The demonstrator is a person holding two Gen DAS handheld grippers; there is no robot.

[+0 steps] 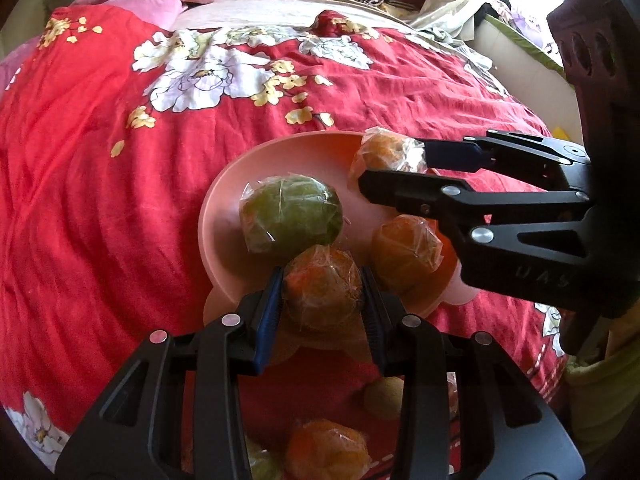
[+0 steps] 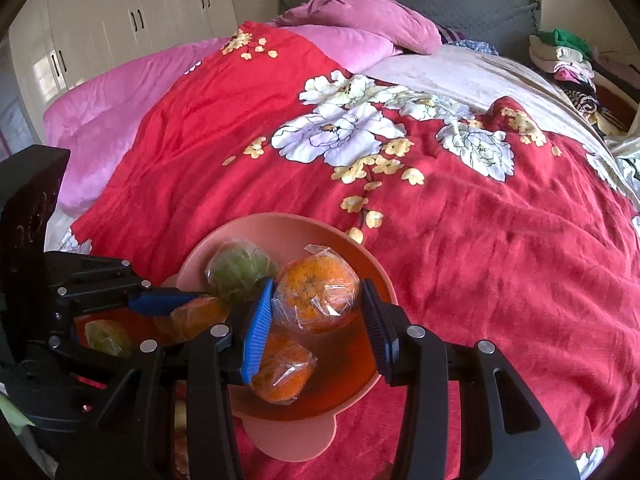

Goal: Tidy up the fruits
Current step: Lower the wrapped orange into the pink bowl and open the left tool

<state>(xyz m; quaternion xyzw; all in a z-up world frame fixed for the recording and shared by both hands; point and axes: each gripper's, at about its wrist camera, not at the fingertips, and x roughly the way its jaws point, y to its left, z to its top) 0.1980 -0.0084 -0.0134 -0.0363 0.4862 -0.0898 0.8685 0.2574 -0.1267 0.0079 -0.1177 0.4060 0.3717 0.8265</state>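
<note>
A pink bowl (image 1: 224,200) sits on the red floral bedspread; it also shows in the right wrist view (image 2: 360,256). It holds plastic-wrapped fruits: a green one (image 1: 290,214) and an orange one (image 1: 404,252). My left gripper (image 1: 322,294) is shut on a wrapped orange (image 1: 320,292) over the bowl's near rim. My right gripper (image 2: 318,312) has its jaws around another wrapped orange (image 2: 316,288) over the bowl; the left pad touches the wrap and a small gap shows at the right pad. In the left wrist view the right gripper (image 1: 394,160) reaches in from the right.
More wrapped fruits (image 1: 326,450) and a small yellowish fruit (image 1: 384,398) lie on the bedspread in front of the bowl. Pink pillows (image 2: 360,20) and folded clothes (image 2: 560,56) lie at the far end of the bed. White wardrobes (image 2: 132,20) stand behind.
</note>
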